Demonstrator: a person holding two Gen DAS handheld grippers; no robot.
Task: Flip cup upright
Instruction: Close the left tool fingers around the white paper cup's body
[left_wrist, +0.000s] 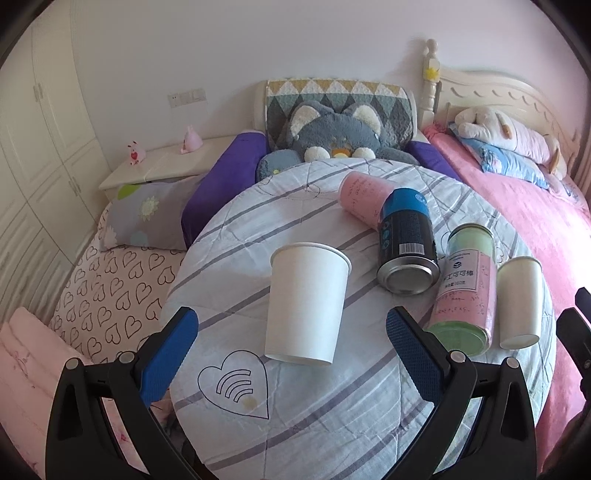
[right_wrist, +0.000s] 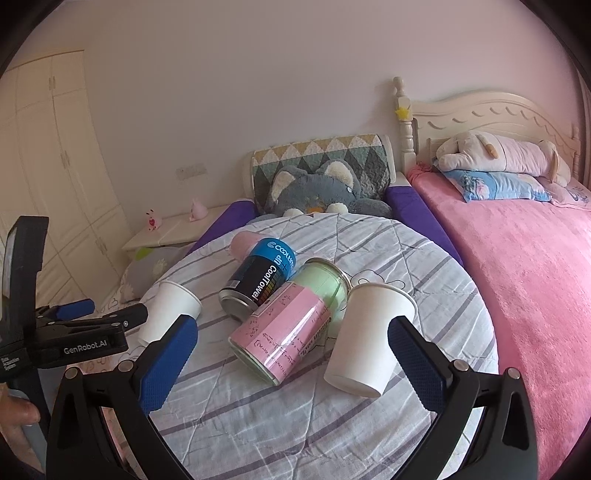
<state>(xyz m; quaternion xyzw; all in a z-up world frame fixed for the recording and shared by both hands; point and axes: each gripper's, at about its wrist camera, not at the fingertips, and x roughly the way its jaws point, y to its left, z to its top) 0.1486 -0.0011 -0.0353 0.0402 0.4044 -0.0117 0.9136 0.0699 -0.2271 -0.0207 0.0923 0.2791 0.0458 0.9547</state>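
Left tongs (left_wrist: 291, 354) gape wide, empty, around a white paper cup (left_wrist: 306, 301) on the striped quilt (left_wrist: 295, 424). Right tongs (right_wrist: 293, 354) likewise gape, a second cup (right_wrist: 369, 338) at 2 o'clock. Only the right view reads "CoolTowel" on the blue can (right_wrist: 260, 280) and "GenRobot.AI".

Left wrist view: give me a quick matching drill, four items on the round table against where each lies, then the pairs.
Items:
1. left cup
2. right cup
3. blue can
4. pink-green jar

Places:
A. between the blue can and the right cup
B. farthest right on the table
C. between the open left gripper's fingers
D. against the far pink tube

Pairs: 1-C, 2-B, 3-D, 4-A
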